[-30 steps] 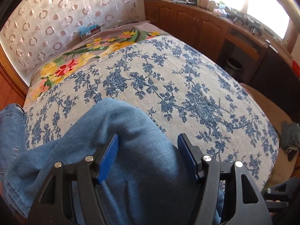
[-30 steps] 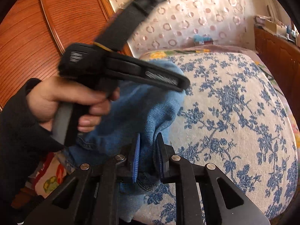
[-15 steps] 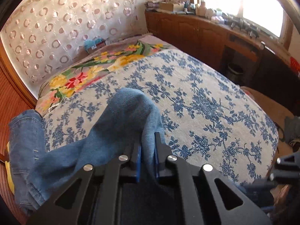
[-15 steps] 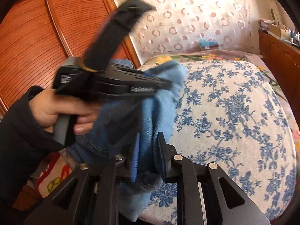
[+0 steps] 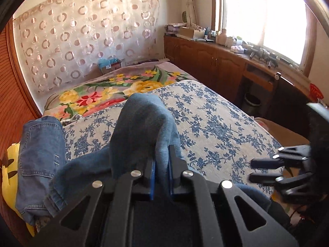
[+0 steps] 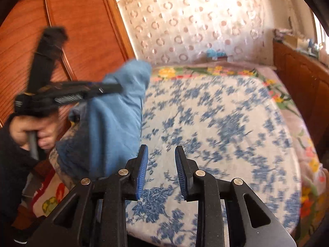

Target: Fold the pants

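- Blue denim pants (image 5: 141, 127) are pinched in the left gripper (image 5: 161, 175); its jaws are closed on a fold of the cloth, and the denim rises in a hump just ahead of them.
- The rest of the pants falls to the left of these jaws and lies on the bed with the blue-flowered cover (image 5: 216, 123). One wide part (image 5: 39, 154) rests at the bed's left edge.
- I judge that the lifted grip lets the leg hang free, so that it can be laid over for a fold.
- The long axis seems to run from the raised fold down and leftward to that edge part; I cannot tell which end is the waist.
- The right gripper (image 6: 161, 173) has its jaws apart and holds nothing. The hanging denim (image 6: 117, 113) is up and to the left of them, near but not between them.
- The person's left hand (image 6: 33, 131) holds the other tool's handle.
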Available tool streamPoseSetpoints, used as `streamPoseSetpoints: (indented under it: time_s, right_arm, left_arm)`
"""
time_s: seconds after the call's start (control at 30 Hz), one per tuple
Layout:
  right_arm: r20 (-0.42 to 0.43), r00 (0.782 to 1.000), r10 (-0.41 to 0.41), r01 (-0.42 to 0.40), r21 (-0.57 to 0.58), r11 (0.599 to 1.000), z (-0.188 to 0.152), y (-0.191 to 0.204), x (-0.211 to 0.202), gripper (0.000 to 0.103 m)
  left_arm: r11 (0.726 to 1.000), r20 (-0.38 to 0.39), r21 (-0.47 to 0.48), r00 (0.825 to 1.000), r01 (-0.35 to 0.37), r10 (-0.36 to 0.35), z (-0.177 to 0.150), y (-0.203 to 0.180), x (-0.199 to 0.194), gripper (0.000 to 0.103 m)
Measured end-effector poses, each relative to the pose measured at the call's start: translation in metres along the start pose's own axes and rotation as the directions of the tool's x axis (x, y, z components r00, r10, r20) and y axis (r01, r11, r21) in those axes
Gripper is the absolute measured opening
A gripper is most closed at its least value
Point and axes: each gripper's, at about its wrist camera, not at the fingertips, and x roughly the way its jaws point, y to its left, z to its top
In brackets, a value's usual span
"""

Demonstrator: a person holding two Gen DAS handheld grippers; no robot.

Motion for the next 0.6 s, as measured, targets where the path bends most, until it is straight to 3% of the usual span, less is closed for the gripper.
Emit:
streamPoseSetpoints:
  time_s: [0.17, 0.37, 0.6]
  right_arm:
    - [-0.038, 0.995, 0.087, -0.088, -0.027, 0.996, 0.0, 0.025, 0.027, 0.026]
    - [-0.043, 0.98, 0.193, -0.196, -0.097, 0.976, 0.01, 0.068, 0.031, 0.026]
    - [-0.083, 0.954, 0.289, -0.299, -0.161, 0.94, 0.017, 0.112, 0.044, 0.026]
  left_arm:
    - [0.999, 0.039, -0.034, 0.999, 0.0, 0.001, -0.009, 0.017, -0.026, 0.005]
    - [0.993, 0.095, -0.113, 0.995, -0.017, 0.028, -0.026, 0.053, -0.061, 0.005]
    - [0.973, 0.12, -0.228, 0.99, -0.041, 0.07, -0.069, 0.103, -0.088, 0.004]
